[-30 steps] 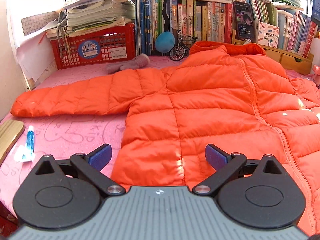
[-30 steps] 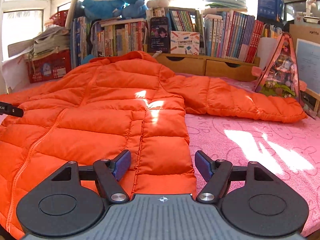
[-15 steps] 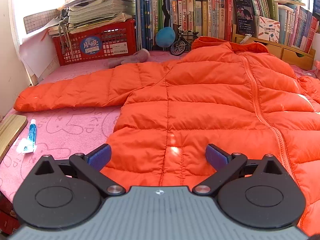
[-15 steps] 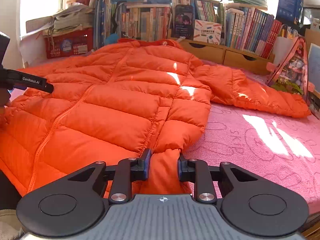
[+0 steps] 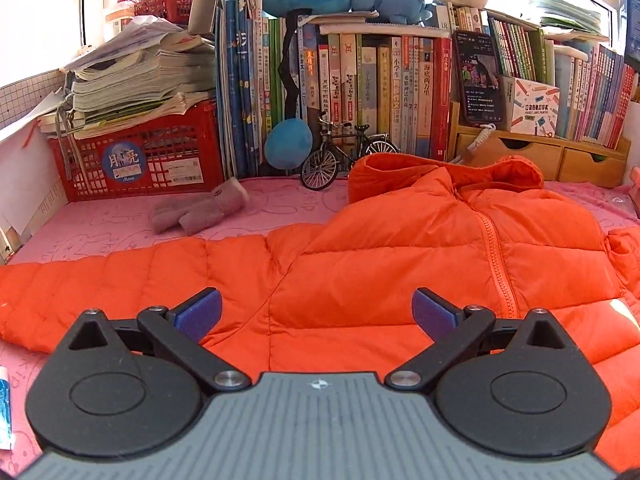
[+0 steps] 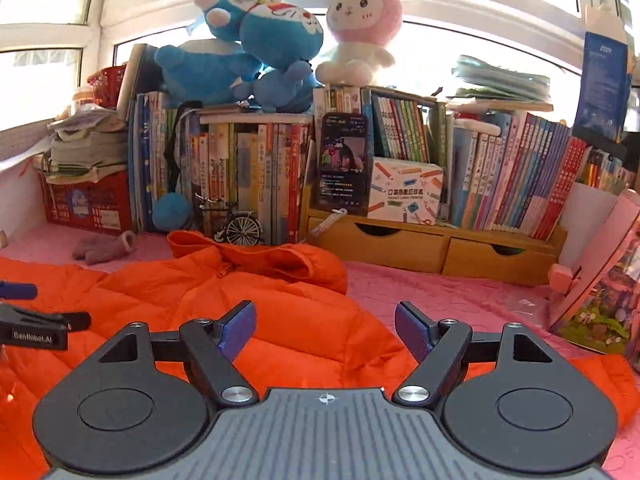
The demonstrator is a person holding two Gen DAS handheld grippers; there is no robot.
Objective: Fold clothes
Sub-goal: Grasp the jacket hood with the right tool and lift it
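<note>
Left wrist view: the left tool point(image 5: 316, 312) hangs low over the orange jacket point(image 5: 400, 264), its two blue-padded fingers point(image 5: 199, 314) spread wide and pinching nothing. The jacket lies front up on a pink cover point(image 5: 100, 232), zipper closed, collar toward the books point(image 5: 360, 92) at the back. One sleeve point(image 5: 120, 284) stretches flat to the left edge of the frame. A grey glove point(image 5: 196, 212) lies on the cover beyond the sleeve, apart from it, near a red crate point(image 5: 136, 160) stacked with papers. A small model bicycle point(image 5: 344, 156) stands just behind the collar.

Right wrist view: the right tool point(image 6: 325, 330) is also spread open, empty, poised above the jacket's point(image 6: 288, 320) edge where orange fabric meets the pink cover point(image 6: 440, 292). The left tool's finger point(image 6: 36, 326) pokes in at the left border, over the jacket. Wooden drawers point(image 6: 436, 244) under the books point(image 6: 520, 180) sit behind, and plush toys point(image 6: 280, 40) rest on top of the book row.
</note>
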